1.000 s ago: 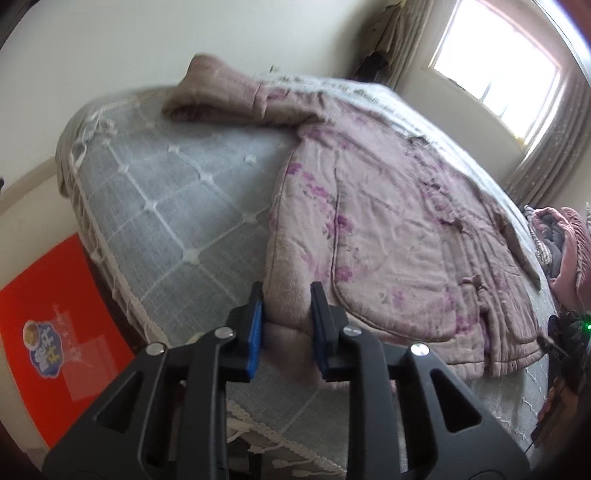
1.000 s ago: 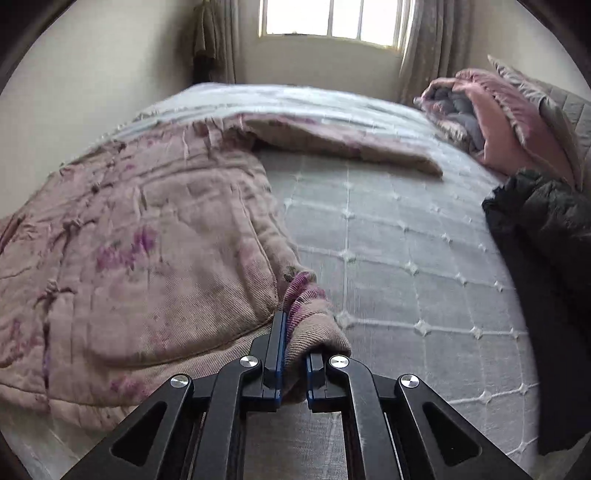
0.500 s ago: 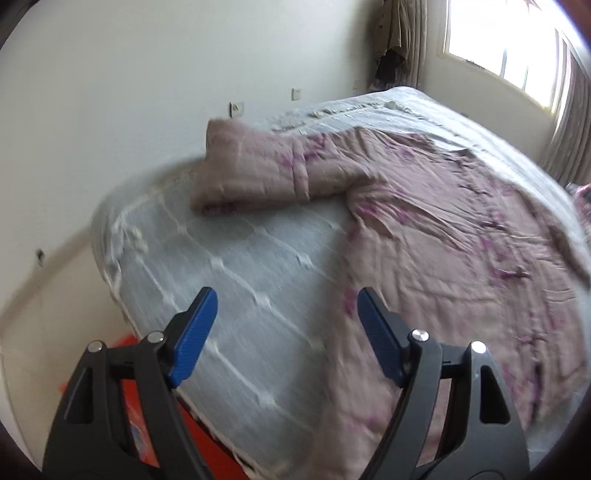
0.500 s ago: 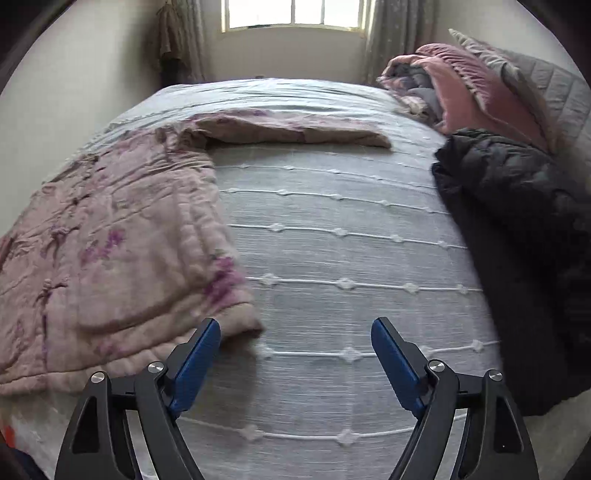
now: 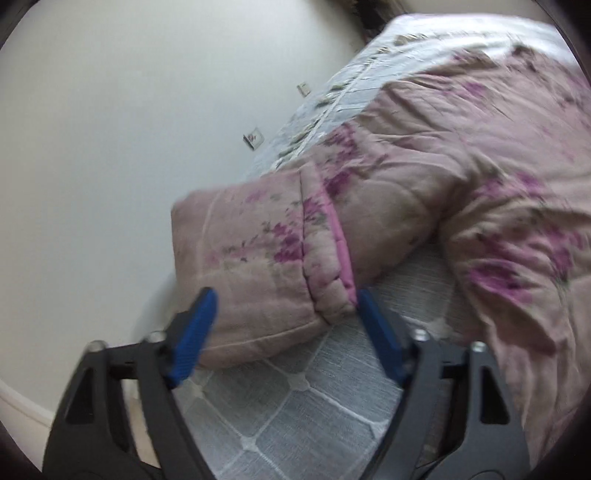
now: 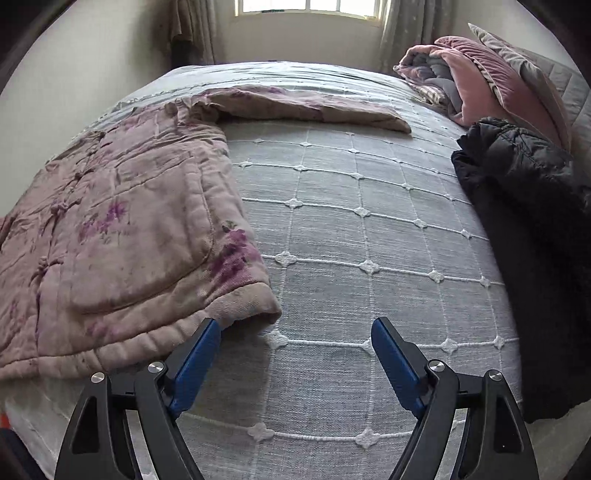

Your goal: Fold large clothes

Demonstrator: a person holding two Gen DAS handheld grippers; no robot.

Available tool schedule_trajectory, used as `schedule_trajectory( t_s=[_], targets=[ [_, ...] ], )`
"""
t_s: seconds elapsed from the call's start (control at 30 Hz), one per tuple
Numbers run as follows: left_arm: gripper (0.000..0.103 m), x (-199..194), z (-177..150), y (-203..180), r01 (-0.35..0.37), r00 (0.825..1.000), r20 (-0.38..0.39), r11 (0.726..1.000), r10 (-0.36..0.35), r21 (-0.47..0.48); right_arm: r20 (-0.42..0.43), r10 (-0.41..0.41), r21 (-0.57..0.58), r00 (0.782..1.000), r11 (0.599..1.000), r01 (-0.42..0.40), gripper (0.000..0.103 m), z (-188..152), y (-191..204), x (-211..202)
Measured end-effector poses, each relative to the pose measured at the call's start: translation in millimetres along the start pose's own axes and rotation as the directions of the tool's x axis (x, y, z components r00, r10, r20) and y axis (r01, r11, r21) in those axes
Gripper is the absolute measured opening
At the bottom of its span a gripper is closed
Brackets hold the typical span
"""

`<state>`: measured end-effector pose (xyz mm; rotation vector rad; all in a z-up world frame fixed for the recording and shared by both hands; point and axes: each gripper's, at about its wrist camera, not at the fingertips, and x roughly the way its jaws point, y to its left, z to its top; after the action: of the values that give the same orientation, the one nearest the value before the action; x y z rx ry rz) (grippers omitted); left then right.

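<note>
Your left tongs stand wide open with nothing held: the blue pads sit either side of the cuff of the coat's sleeve, close to it, though you cannot tell from the blurred left view whether either pad touches the cloth. That sleeve lies stretched toward the bed's edge by the wall, its cuff end at that edge, resting on the grey bedspread. The rest of the coat spreads away to the right of the sleeve across the bed (pale pink quilting with purple flowers).

Your right tongs are also wide open and empty. Their left pad is just beside the coat's hem corner, which lies flat on the bedspread near the bed's near edge; the right pad hangs over bare bedspread, well apart from the cloth. In the right view the coat lies front up along the bed's left side, a patch pocket showing near the hem, and its other sleeve reaches out across the far part of the bed. A black jacket lies along the bed's right edge, with pink pillows and a bundle of bedding at the far right corner, under the window
</note>
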<state>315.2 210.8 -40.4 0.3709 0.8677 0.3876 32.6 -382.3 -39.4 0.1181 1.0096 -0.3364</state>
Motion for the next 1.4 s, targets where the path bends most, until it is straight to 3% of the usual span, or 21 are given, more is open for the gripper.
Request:
schedule_trajectory(
  t_s=[0.03, 0.07, 0.17, 0.2, 0.23, 0.33, 0.4, 0.47, 0.53, 0.6, 0.67, 0.8, 0.9, 1.0, 1.03, 1.2, 1.3, 1.33, 1.37, 1.4],
  targets=[
    [0.033, 2.1, -2.8, 18.7, 0.068, 0.998, 0.0, 0.994, -0.068, -0.09, 0.001, -0.001, -0.012, 1.0, 1.0, 0.001, 0.085, -0.2, 2.9, 0.8],
    [0.028, 2.4, -5.6, 37.4, 0.104, 0.995, 0.012, 0.978, -0.103, -0.179, 0.003, -0.001, -0.017, 1.0, 1.0, 0.001, 0.085, 0.4, 4.2, 1.2],
    [0.021, -8.2, -17.1, 93.8, 0.15, 0.987, 0.111, 0.93, -0.119, -0.335, 0.006, 0.003, -0.019, 1.0, 1.0, -0.003, 0.085, 1.9, 6.6, 1.5],
    [0.014, -12.7, -23.0, 114.8, 0.162, 0.983, 0.147, 0.909, -0.114, -0.383, 0.006, 0.008, -0.018, 1.0, 1.0, -0.008, 0.085, 2.1, 7.5, 1.3],
    [0.014, -16.4, -31.1, 139.0, 0.152, 0.982, 0.165, 0.883, -0.086, -0.443, 0.007, 0.013, -0.019, 1.0, 1.0, -0.013, 0.085, 2.4, 8.1, 0.9],
    [0.014, -17.4, -56.8, 194.6, 0.105, 0.99, 0.142, 0.793, -0.023, -0.6, 0.012, 0.026, -0.023, 1.0, 0.999, -0.026, 0.085, 2.5, 11.4, -1.0],
    [0.015, -13.2, -83.8, 229.9, 0.075, 0.994, 0.112, 0.724, 0.004, -0.686, 0.02, 0.037, -0.021, 0.999, 0.999, -0.036, 0.085, 2.4, 12.9, -2.7],
    [0.027, -15.2, -104.3, 249.6, 0.05, 0.996, 0.091, 0.693, 0.023, -0.719, 0.029, 0.043, -0.016, 0.999, 0.999, -0.042, 0.085, 2.9, 13.4, -4.2],
    [0.048, -21.0, -128.4, 270.4, 0.024, 0.996, 0.076, 0.637, 0.054, -0.771, 0.028, 0.057, -0.003, 0.998, 0.998, -0.057, 0.085, 3.1, 12.3, -5.3],
    [0.062, -28.4, -150.3, 281.4, 0.032, 0.996, 0.074, 0.577, 0.05, -0.816, 0.033, 0.106, 0.036, 0.994, 0.994, -0.107, 0.085, 3.5, 7.5, -8.3],
    [0.065, -30.7, -163.7, 283.1, 0.045, 0.997, 0.07, 0.532, 0.027, -0.845, 0.049, 0.135, 0.079, 0.99, 0.987, -0.138, 0.085, 4.7, 2.2, -12.7],
    [0.065, -44.8, -161.5, 272.7, 0.142, 0.99, 0.12, 0.51, -0.077, -0.848, 0.075, 0.138, 0.115, 0.988, 0.983, -0.146, 0.085, 6.3, -4.7, -17.2],
    [0.069, -80.2, -145.5, 250.2, 0.306, 0.952, 0.248, 0.509, -0.18, -0.804, 0.071, 0.156, 0.17, 0.985, 0.971, -0.166, 0.085, 7.6, -12.6, -15.2],
    [0.077, -125.2, -117.0, 208.8, 0.419, 0.908, 0.319, 0.536, -0.273, -0.733, 0.093, 0.213, 0.227, 0.973, 0.947, -0.229, 0.085, 10.4, -18.7, -16.6],
    [0.078, -138.8, -107.8, 193.9, 0.465, 0.884, 0.337, 0.536, -0.324, -0.705, 0.101, 0.22, 0.229, 0.97, 0.944, -0.238, 0.085, 10.7, -19.0, -17.7],
    [0.086, -209.6, -55.3, 95.1, 0.668, 0.726, 0.342, 0.493, -0.597, -0.557, 0.121, 0.202, 0.232, 0.972, 0.946, -0.226, 0.085, 10.8, -20.9, -21.6],
    [0.093, -238.5, -35.8, 41.5, 0.714, 0.668, 0.294, 0.477, -0.684, -0.512, 0.139, 0.231, 0.273, 0.963, 0.926, -0.262, 0.085, 11.7, -27.1, -23.0],
    [0.094, -242.3, -30.4, 20.8, 0.727, 0.639, 0.262, 0.458, -0.723, -0.511, 0.14, 0.244, 0.286, 0.96, 0.918, -0.275, 0.085, 11.5, -29.5, -22.4],
    [0.094, -245.3, -23.7, -5.8, 0.743, 0.599, 0.228, 0.427, -0.767, -0.515, 0.133, 0.255, 0.301, 0.958, 0.91, -0.285, 0.085, 10.5, -32.6, -21.0],
    [0.096, -246.4, -22.5, -23.3, 0.745, 0.589, 0.205, 0.425, -0.782, -0.514, 0.126, 0.272, 0.322, 0.954, 0.898, -0.299, 0.085, 9.4, -36.3, -18.8]
  ],
)
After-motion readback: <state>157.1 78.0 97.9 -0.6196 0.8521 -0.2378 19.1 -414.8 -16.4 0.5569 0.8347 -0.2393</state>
